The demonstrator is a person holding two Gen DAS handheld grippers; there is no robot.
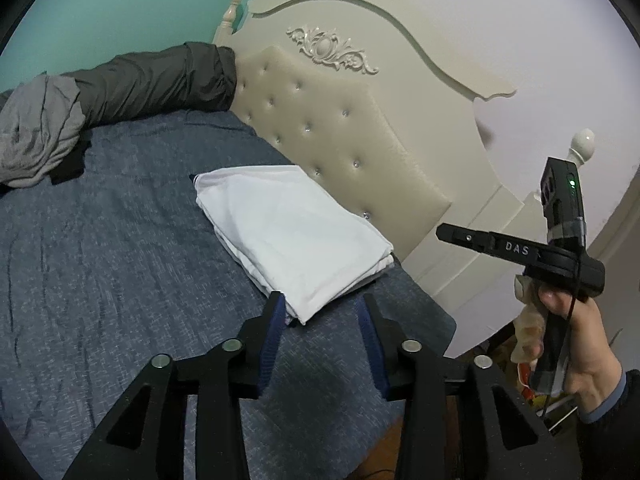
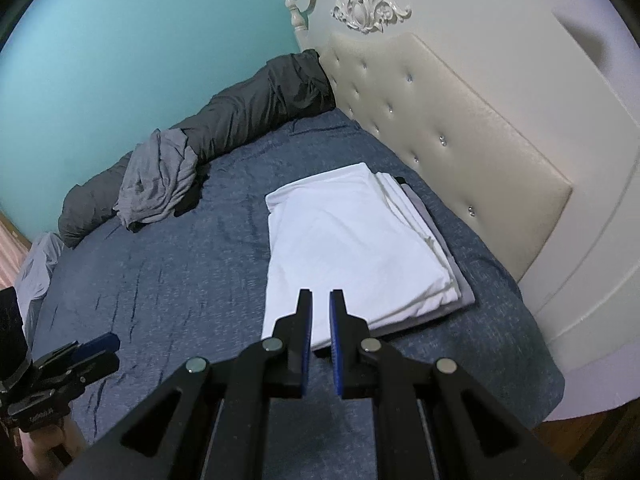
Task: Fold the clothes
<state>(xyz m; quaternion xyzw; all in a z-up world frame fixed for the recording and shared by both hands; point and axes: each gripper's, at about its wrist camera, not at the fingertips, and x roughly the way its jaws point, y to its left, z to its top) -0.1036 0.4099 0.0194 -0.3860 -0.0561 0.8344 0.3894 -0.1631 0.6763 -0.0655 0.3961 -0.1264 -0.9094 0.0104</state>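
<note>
A folded white garment [image 1: 288,232] [image 2: 352,248] lies on the blue bedspread [image 1: 120,240] [image 2: 180,280], close to the headboard. A folded grey piece [image 2: 466,296] shows under its edge. My left gripper [image 1: 322,300] hovers over the stack's near corner with its jaws apart and nothing gripped. It also appears low at the left edge [image 2: 114,350] of the right wrist view. My right gripper [image 2: 321,292] hangs above the stack's near edge, jaws nearly together and empty. A hand holds it off the bed's right side [image 1: 444,234]. A crumpled grey garment [image 1: 36,136] [image 2: 160,176] lies at the far side.
A dark rolled duvet [image 1: 160,80] [image 2: 248,108] runs along the teal wall [image 2: 120,40]. The cream tufted headboard [image 1: 340,120] [image 2: 460,128] borders the bed on the right. Another pale cloth [image 2: 36,268] hangs off the far left corner. Wooden floor [image 2: 572,436] shows past the bed's near corner.
</note>
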